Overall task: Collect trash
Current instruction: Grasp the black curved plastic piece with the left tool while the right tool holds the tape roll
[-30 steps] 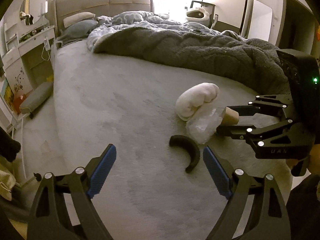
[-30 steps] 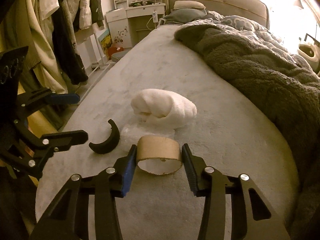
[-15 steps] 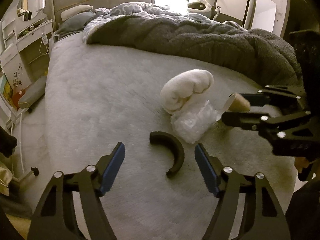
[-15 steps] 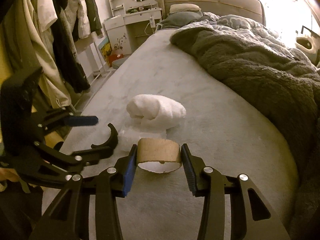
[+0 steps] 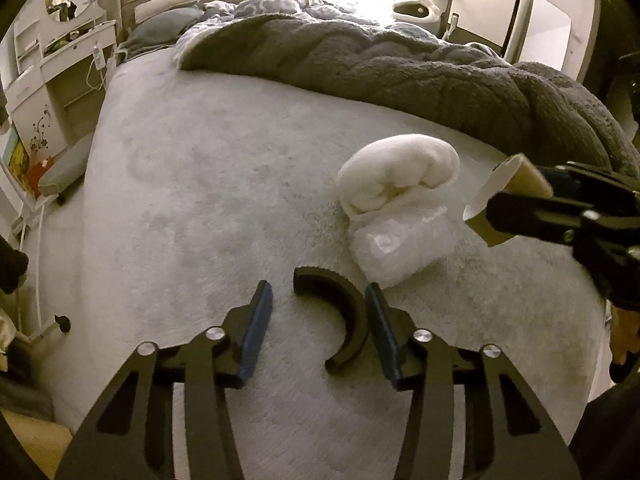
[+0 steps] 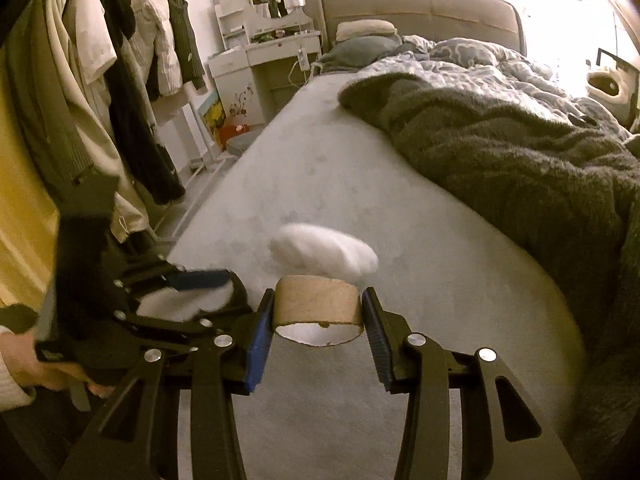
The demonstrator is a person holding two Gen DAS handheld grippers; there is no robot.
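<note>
Left claw [image 5: 318, 322]: jaws standing partly apart, having just been closing; the black curved piece [image 5: 340, 314] is lying between the pads, its outer curve close against the right-hand pad [image 5: 380, 334], the left-hand pad well clear of it. No grip is showing yet.
Right claw [image 6: 318, 326]: jaws closed on the cardboard tube [image 6: 318, 306], holding it across its width, open end facing the camera, lifted clear of the bed [image 5: 200, 200].
Deciding relation: the curved piece is sitting directly ahead of the left claw, near the bed's near edge; its arc is running roughly along the fingers, hollow side facing the left-hand pad. The left claw is the nearer one; the right is occupied.
Judgement: further closing should pinch the arc across its bow; off-centre seating may let it swivel.
Remaining items: the clear plastic wrap [image 5: 394, 246] is lying just beyond the curved piece, touching the white rolled cloth [image 5: 396, 178].
Hidden or unclear: contact at the right-hand pad cannot be confirmed; in the right wrist view the left claw is blurred and is covering the curved piece.
</note>
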